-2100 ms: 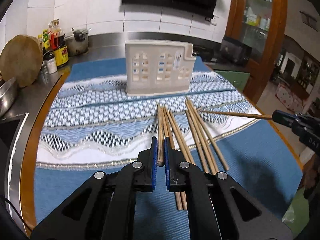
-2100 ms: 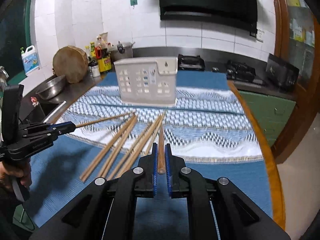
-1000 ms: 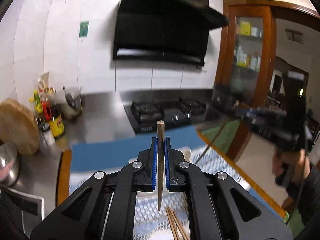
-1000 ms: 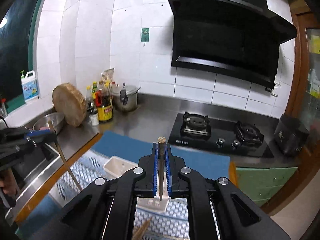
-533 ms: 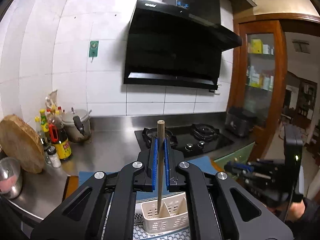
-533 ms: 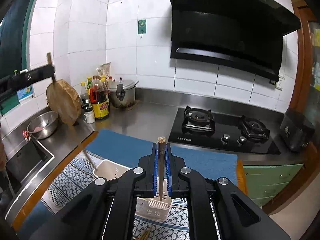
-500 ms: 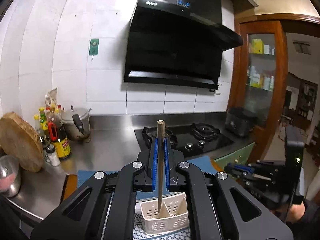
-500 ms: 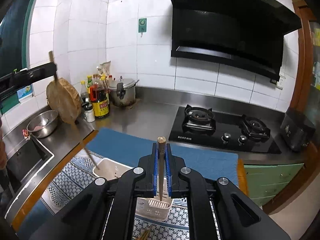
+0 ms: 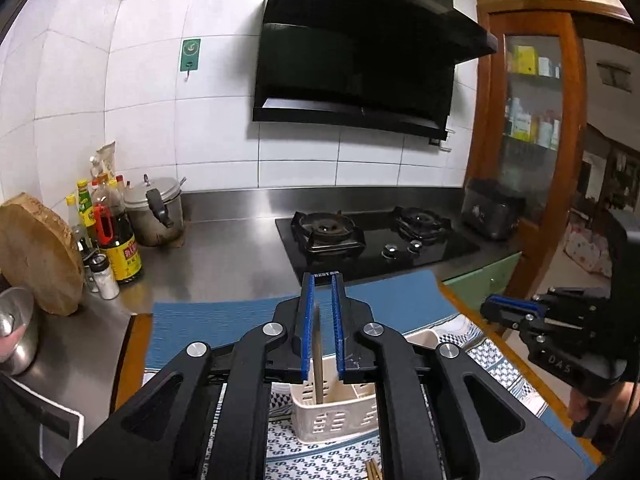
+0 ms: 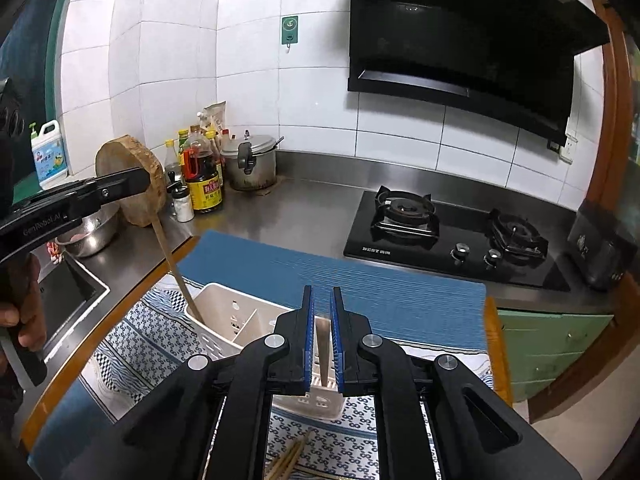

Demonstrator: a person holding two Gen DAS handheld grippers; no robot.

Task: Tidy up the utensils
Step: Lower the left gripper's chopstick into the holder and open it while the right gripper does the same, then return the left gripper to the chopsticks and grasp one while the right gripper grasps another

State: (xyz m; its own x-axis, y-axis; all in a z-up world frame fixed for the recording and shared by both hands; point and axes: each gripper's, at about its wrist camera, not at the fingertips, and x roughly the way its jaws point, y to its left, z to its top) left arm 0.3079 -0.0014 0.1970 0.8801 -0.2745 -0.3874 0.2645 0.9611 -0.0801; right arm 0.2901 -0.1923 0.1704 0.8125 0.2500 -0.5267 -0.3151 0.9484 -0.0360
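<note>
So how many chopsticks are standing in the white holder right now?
2. One chopstick leans in the holder's left end; the other drops into its right end between the right gripper's opening fingers. More may be hidden.

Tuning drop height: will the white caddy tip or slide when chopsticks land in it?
The caddy looks like thin perforated plastic, so probably light. It sits on a patterned cloth, which may curb sliding. A chopstick leans on one end wall, so tipping seems possible, though the base looks wide.
</note>
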